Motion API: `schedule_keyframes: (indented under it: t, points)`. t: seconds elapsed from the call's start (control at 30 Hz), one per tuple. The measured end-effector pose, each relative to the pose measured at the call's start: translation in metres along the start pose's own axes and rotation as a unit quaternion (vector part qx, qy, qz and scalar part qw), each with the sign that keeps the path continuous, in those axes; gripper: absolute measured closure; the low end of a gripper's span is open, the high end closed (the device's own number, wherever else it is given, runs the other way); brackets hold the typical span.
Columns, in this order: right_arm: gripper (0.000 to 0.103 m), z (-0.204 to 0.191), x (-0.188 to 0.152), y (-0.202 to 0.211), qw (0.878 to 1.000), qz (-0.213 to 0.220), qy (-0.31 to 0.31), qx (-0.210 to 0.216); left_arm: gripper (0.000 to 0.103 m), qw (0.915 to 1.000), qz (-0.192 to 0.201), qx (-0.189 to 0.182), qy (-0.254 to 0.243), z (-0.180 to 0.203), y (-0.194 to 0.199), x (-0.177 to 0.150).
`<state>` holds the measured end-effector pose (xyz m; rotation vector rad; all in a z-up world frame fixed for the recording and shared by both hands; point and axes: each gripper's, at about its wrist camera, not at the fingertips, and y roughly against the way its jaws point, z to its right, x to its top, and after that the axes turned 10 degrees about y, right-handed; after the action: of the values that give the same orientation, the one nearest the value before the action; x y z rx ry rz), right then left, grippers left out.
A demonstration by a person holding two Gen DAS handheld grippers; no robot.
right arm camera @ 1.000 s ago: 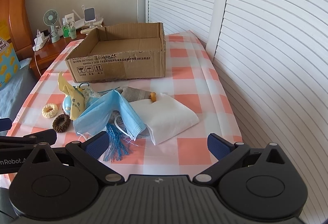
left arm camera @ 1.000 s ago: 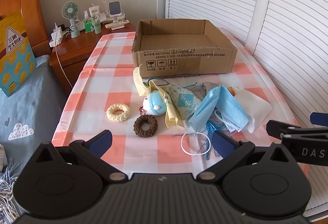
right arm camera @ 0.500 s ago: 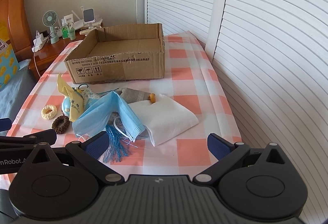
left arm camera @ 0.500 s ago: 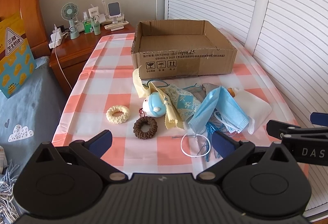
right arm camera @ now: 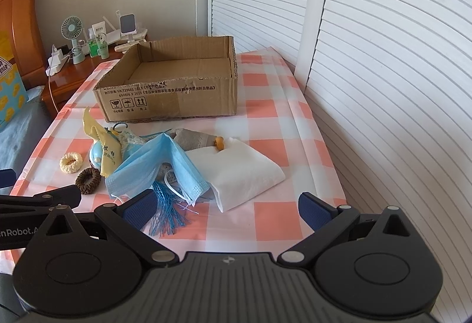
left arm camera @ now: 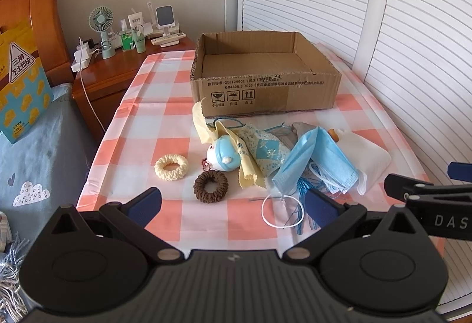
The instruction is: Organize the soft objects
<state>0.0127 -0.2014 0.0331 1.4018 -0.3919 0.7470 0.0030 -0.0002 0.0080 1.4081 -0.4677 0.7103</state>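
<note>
Nearest the cameras, the left gripper (left arm camera: 233,205) and the right gripper (right arm camera: 227,209) are held at the table's near edge, side by side. Both are spread wide, and nothing is held between the fingers of either.

Just beyond them, on the checked cloth (left arm camera: 206,216), a white ear loop (left arm camera: 280,212) and blue tassel threads (right arm camera: 166,212) trail toward the edge. A brown scrunchie (left arm camera: 211,185) and a cream scrunchie (left arm camera: 171,167) lie apart from the heap, on its left. The heap itself is made up of a blue mask (right arm camera: 156,169), a yellow cloth (left arm camera: 206,128), a small blue-and-white toy (left arm camera: 223,157), a patterned pouch (left arm camera: 265,154), a grey item partly hidden under the mask, and a folded white cloth (right arm camera: 242,172) on the right. None of these has yet been put away.

Behind the heap a cardboard box (left arm camera: 265,92) stands open; no items are seen inside. A nightstand with a fan (left arm camera: 101,20) is seen beyond the table's far left corner.

Tangling is judged the main risk: loops, cords and threads are interlaced, so neighbours could be dragged off the table if one piece is lifted. A thin cloth could also be pinched together with the tablecloth.
</note>
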Motion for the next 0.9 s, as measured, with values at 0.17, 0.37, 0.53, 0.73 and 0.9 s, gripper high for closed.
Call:
schedule_keyframes:
  t: [0.17, 0.37, 0.53, 0.73, 0.9]
  points:
    - [0.000, -0.0003, 0.0000, 0.0004, 1.000, 0.000, 0.000, 0.000, 0.001, 1.0000, 0.000, 0.000, 0.000, -0.0002, 0.0000, -0.0001]
    - [0.000, -0.0004, -0.0001, 0.0004, 1.000, 0.001, 0.000, 0.000, 0.001, 1.0000, 0.002, -0.002, -0.002, -0.0010, -0.0001, 0.0015]
    - [0.000, -0.0008, 0.0019, 0.0000, 1.000, 0.004, 0.005, 0.002, 0.001, 0.9999, 0.004, -0.003, -0.009, -0.0006, -0.0020, 0.0042]
    - [0.000, 0.0001, 0.0046, -0.0023, 1.000, 0.007, 0.008, 0.007, 0.001, 0.9996, 0.014, -0.013, -0.022, -0.0007, -0.0049, 0.0058]
    - [0.000, 0.0000, 0.0068, -0.0057, 1.000, 0.015, 0.018, 0.008, 0.001, 0.9983, 0.026, -0.037, -0.036, -0.0025, -0.0089, 0.0082]
